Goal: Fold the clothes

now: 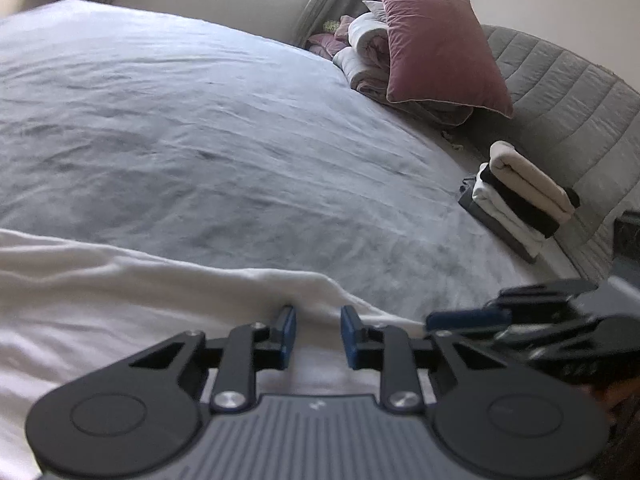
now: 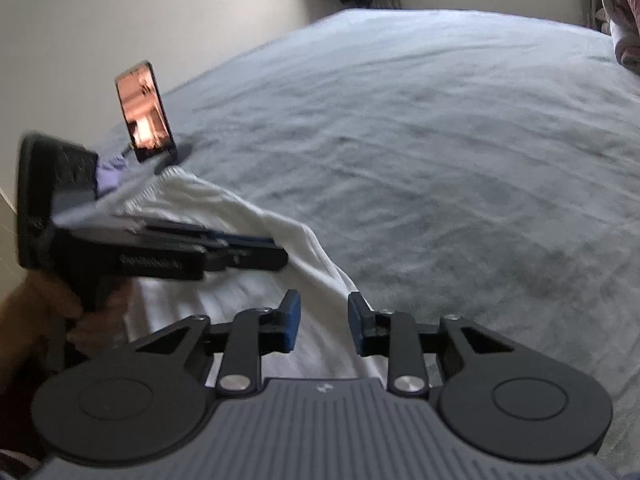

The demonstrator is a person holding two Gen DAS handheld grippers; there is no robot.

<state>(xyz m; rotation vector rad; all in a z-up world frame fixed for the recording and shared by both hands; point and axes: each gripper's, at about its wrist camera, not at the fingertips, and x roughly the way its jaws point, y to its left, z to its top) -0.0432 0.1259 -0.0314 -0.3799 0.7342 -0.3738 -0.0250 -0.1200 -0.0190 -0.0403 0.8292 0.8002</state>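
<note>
Left gripper: your left gripper [image 1: 318, 336] had its two blue-padded fingers apart with nothing between them, low over the white garment.
Right gripper: your right gripper [image 2: 323, 326] was likewise parted and held nothing; its left finger sat over white cloth, its right finger over the bedspread.
Garment: one white garment [image 1: 120, 300] lay spread on the near edge of the bed; its border ran just ahead of both sets of fingertips.
Bed: one grey bedspread [image 1: 208, 132] covered the mattress, wrinkled and otherwise bare in the middle.
Folded stack: one pile of folded clothes [image 1: 520, 196], cream on top with black and white layers beneath, stood against the quilted headboard [image 1: 568, 96].
Pillows: one pink pillow [image 1: 436, 44] leaned on one rolled duvet [image 1: 364, 56].
Phone: one phone [image 2: 145, 111] stood propped upright beyond the garment, screen lit.
</note>
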